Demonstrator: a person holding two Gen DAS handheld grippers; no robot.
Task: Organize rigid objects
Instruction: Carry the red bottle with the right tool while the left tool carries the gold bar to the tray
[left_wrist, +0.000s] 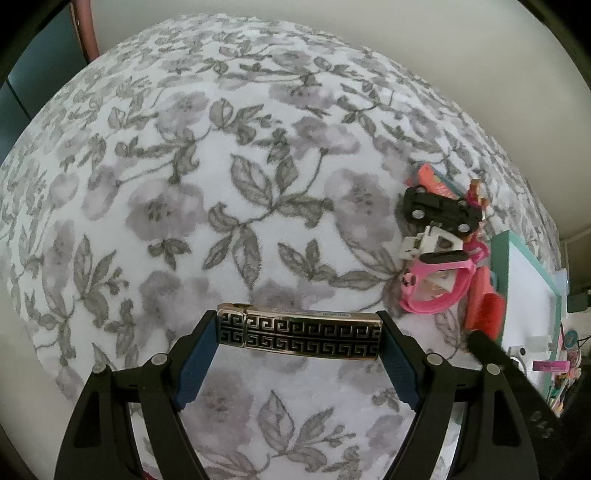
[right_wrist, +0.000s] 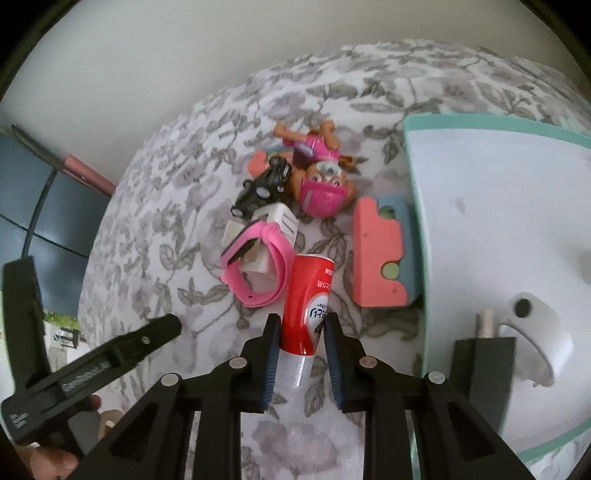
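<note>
now we have the right gripper (right_wrist: 301, 325) clenched on a red-and-white tube (right_wrist: 308, 306), pads pinching it near its white cap end, with the printed body pointing out toward the toy pile. the left gripper (left_wrist: 299, 332) grasps a greek-key patterned belt buckle (left_wrist: 301, 334) end to end, over the floral bedspread (left_wrist: 184, 184). the pile lies beside the teal-edged white tray (right_wrist: 480, 206): a pink watch band (right_wrist: 258, 269), a black toy car (right_wrist: 264, 186), a pink pup figure (right_wrist: 321, 184) and a coral foam block (right_wrist: 376, 254) touching the tray's edge. we judge the step in hand is carrying the tube to the tray. to do it well, we keep the squeeze light, since a tube may dent or slip, lift it clear of the watch band just beside it, and swing over the foam block before lowering onto a bare part of the tray. the buckle should wait level until the right side is free
</note>
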